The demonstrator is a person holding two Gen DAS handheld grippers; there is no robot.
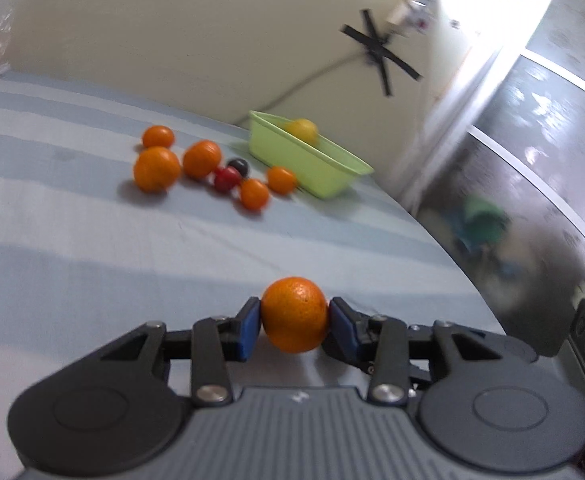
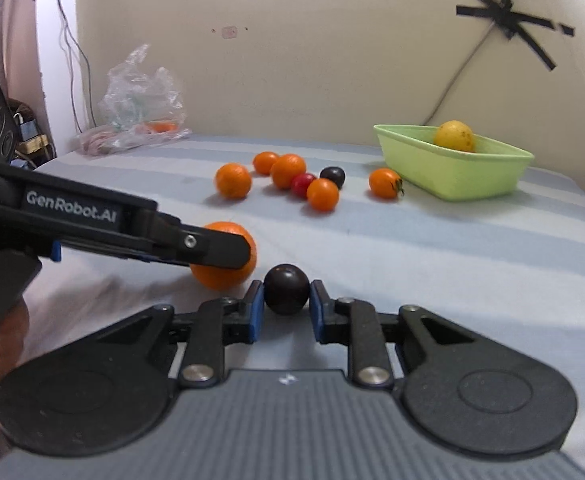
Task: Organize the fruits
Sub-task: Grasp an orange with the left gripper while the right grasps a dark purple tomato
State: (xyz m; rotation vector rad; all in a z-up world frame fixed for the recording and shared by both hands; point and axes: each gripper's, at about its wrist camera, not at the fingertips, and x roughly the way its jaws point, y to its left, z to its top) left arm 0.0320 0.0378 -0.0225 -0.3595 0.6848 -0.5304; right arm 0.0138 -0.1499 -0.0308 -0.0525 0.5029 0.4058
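My left gripper (image 1: 295,316) is shut on an orange (image 1: 295,314) above the striped cloth; it also shows in the right wrist view (image 2: 228,258), with the orange (image 2: 222,274) beneath its finger. My right gripper (image 2: 285,294) is shut on a dark plum (image 2: 286,289). A green basin (image 2: 452,172) at the far right holds a yellow fruit (image 2: 453,136); the basin also shows in the left wrist view (image 1: 312,158). Loose oranges (image 2: 233,180), a red fruit (image 2: 302,184) and a second dark plum (image 2: 332,176) lie in a cluster beside the basin.
A clear plastic bag (image 2: 140,104) with something orange inside lies at the back left by the wall. The bed's right edge (image 1: 432,236) drops to a shiny floor. Black tape and a cable (image 2: 508,20) are on the wall.
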